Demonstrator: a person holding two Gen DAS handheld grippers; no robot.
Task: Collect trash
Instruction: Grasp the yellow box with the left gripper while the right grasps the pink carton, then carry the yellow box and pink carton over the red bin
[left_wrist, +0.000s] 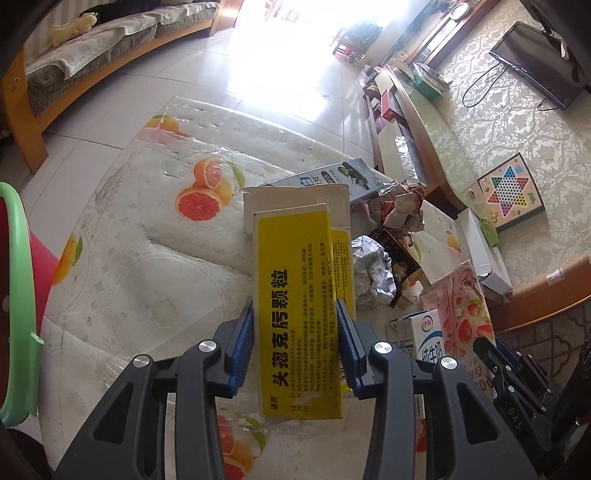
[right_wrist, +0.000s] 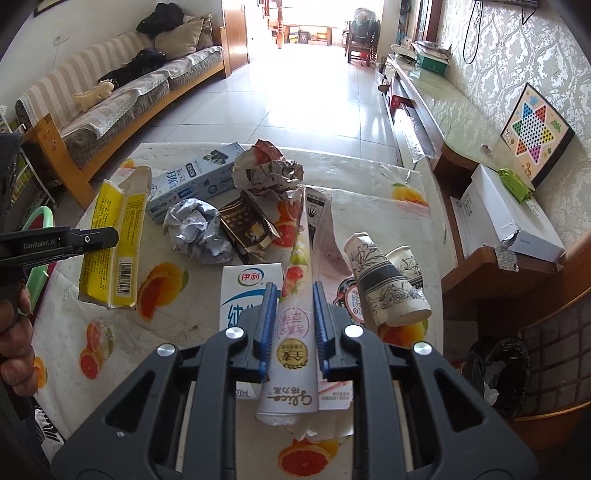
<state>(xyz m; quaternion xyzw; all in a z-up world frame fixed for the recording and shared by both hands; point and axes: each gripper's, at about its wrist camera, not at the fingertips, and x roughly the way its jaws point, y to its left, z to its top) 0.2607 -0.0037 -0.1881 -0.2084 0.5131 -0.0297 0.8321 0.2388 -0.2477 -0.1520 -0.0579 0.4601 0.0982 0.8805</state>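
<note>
Left tool (left_wrist: 295, 343) clamps the opened yellow box (left_wrist: 299, 295); right tool (right_wrist: 295, 325) pinches the pink carton (right_wrist: 295, 332).

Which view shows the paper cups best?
The right wrist view: the two patterned paper cups lie nested on the tablecloth, fully visible beside the right gripper. The left wrist view shows none of them.

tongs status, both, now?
Left tongs: closed on the flattened yellow cardboard medicine box.
Right tongs: closed on the flattened pink-and-white strawberry snack box.
</note>
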